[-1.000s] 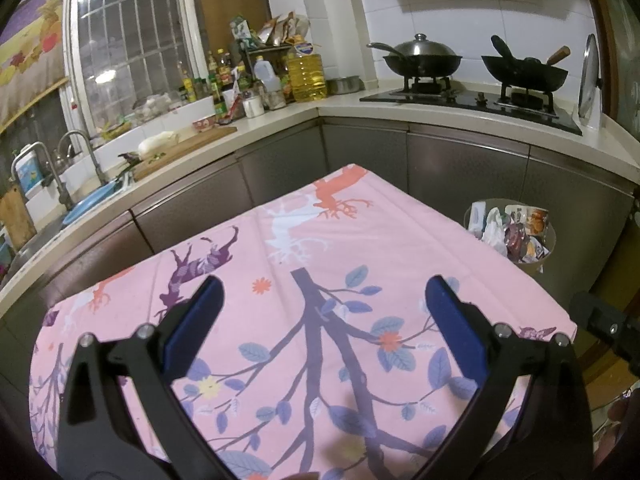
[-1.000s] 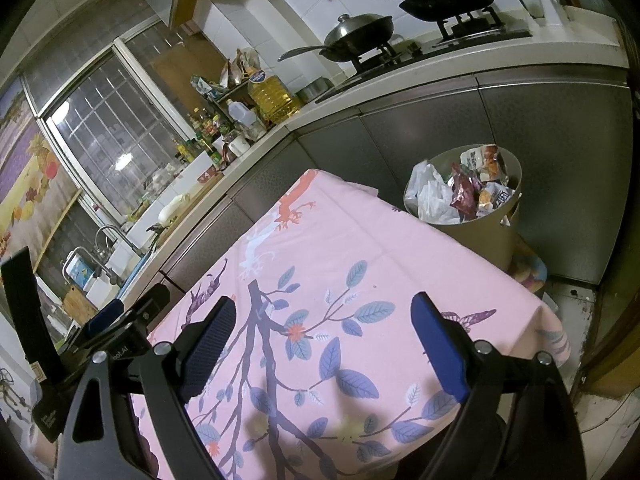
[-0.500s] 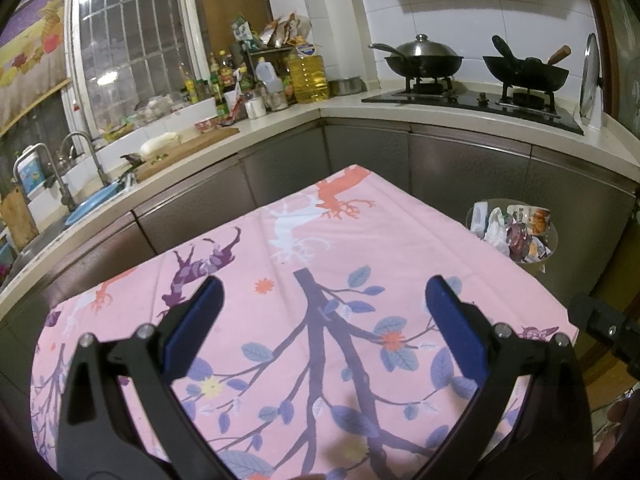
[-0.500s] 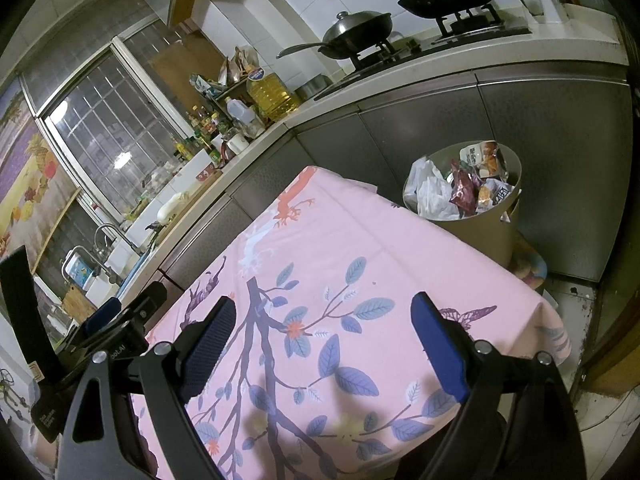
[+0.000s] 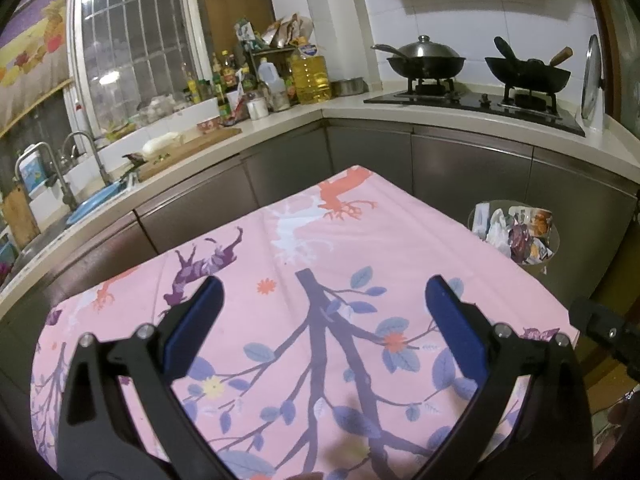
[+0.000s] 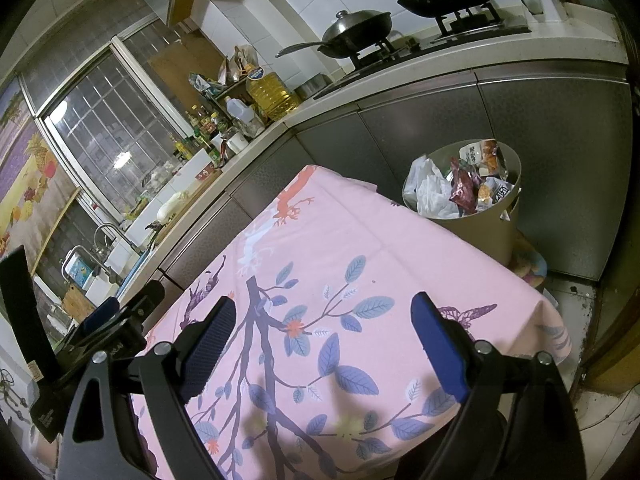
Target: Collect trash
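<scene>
Hovering over a table covered by a pink tablecloth (image 5: 400, 240) printed with purple branches, blue leaves and deer shapes, both grippers point down at the cloth with nothing between their blue pads. At the left of the kitchen, a sink faucet (image 5: 86, 160) stands by a barred window (image 5: 132, 52), with a wooden cutting board (image 5: 192, 148) on the counter beside it. Further along, bottles crowd the counter corner, the largest a yellow cooking-oil jug (image 5: 310, 76). The left gripper (image 5: 320, 294) has its jaws spread wide and released, above the printed tree trunk. To its right, a lidded wok (image 5: 420, 60) and a second black wok (image 5: 528, 70) sit on the gas stove. The right gripper (image 6: 322, 314) likewise stands wide open, holding nothing; in its view the left gripper's body shows at the far left edge. The trash bin (image 6: 480, 228), a round beige container, stands on the floor just beside the table's far right corner, against the grey cabinet fronts. It is heaped to the rim with crumpled white plastic bags (image 6: 430, 192) and glossy snack wrappers (image 6: 476, 176) in dark red, orange and white.
</scene>
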`<state>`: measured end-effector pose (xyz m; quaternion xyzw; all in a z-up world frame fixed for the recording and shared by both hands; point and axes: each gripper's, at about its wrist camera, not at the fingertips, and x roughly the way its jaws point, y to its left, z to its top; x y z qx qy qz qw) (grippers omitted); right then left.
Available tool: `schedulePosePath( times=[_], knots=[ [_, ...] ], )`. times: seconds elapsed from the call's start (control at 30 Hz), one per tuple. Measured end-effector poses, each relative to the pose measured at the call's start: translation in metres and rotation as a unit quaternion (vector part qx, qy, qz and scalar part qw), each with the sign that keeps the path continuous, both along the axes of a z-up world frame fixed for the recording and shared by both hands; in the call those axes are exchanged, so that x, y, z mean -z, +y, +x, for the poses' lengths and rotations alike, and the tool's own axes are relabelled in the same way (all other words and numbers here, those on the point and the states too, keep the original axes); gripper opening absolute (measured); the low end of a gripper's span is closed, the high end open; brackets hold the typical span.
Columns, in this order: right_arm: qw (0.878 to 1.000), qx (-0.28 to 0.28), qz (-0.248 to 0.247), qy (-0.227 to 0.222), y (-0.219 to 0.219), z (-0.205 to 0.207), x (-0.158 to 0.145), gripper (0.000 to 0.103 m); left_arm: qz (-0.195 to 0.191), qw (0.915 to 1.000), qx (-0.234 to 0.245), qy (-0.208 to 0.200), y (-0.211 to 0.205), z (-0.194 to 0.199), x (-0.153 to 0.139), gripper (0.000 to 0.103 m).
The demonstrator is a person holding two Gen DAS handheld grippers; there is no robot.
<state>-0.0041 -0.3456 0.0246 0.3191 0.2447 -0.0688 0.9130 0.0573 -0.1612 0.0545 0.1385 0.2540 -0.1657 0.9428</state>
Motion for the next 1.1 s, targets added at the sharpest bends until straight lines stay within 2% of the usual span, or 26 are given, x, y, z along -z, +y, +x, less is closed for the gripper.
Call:
schedulePosePath(
  times=[0.7,1.1],
  knots=[
    [1.000,0.000,0.001,0.001,0.000,0.000,-0.001,0.086,-0.005,0.9996,0.015,0.022,-0.001,0.004,0.012,0.097],
    [1.000,0.000,0.001,0.001,0.000,0.000,0.000,0.086,-0.003,0.9998,0.016,0.009,-0.001,0.000,0.007,0.097]
  ],
)
